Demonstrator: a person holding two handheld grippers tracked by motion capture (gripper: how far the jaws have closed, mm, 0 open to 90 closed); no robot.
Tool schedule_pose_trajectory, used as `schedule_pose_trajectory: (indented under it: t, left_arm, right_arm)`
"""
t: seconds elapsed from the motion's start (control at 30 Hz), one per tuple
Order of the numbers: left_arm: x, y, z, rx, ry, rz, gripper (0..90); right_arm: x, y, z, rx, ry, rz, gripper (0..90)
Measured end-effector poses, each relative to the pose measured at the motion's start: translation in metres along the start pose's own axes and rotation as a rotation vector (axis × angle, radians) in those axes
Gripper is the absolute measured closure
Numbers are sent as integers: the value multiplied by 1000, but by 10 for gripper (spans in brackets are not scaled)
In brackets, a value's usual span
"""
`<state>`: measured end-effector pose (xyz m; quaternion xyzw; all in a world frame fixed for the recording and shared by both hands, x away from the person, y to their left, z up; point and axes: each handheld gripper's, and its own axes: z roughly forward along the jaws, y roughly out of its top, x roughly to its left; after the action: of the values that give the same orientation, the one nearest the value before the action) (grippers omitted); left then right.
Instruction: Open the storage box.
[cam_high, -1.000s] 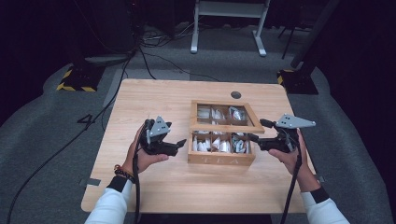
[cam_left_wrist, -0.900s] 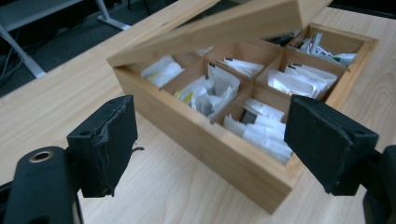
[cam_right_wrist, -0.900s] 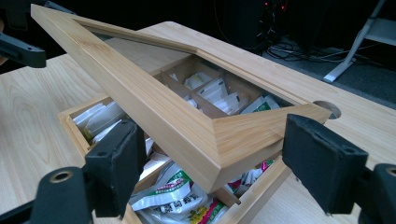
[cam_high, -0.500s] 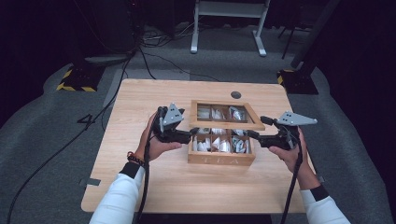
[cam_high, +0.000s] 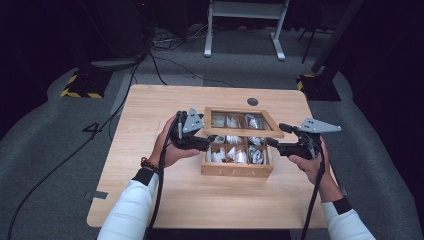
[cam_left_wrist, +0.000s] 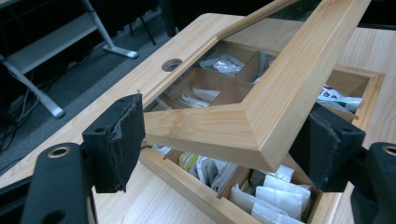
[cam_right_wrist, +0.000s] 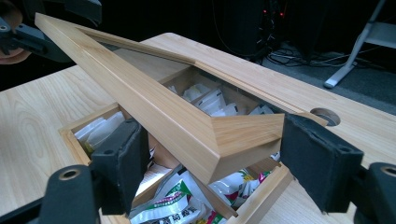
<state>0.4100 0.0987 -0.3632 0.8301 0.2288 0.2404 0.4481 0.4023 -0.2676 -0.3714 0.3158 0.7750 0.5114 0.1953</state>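
A wooden compartment box (cam_high: 237, 171) full of tea packets (cam_high: 234, 155) stands mid-table. Its glass-paned lid (cam_high: 242, 132) is tilted up at the front, hinged at the far side. My left gripper (cam_high: 202, 143) is shut on the lid's front left corner, and my right gripper (cam_high: 272, 144) on its front right corner. In the left gripper view the lid's corner (cam_left_wrist: 280, 93) sits between the pads of the left gripper (cam_left_wrist: 222, 140), above the packets (cam_left_wrist: 275, 198). In the right gripper view the right gripper (cam_right_wrist: 212, 149) clamps the other corner of the lid (cam_right_wrist: 154, 102) over more packets (cam_right_wrist: 173, 200).
A round cable hole (cam_high: 253, 101) lies in the table (cam_high: 150, 115) just behind the box. Bare wood surrounds the box on all sides. Beyond the far edge stand a metal frame (cam_high: 245, 15) and floor cables (cam_high: 165, 55).
My left gripper has moved right from beside the box to the lid's front left corner and closed on it. The right gripper has kept its hold on the raised lid.
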Motion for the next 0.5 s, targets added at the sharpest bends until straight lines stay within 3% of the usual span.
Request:
schedule_pose_trajectory:
  t: [0.17,0.27,0.5]
  left_arm:
    - [1,8,0,15,-17,30,275]
    - [3,12,0,15,-44,29,365]
    - [4,18,1,27,-51,38,385]
  right_arm:
    - [-4,0,-3,-21,17,17,286]
    - [-5,0,-5,-35,19,27,302]
    - [-9,-2,-14,-50,16,15,291]
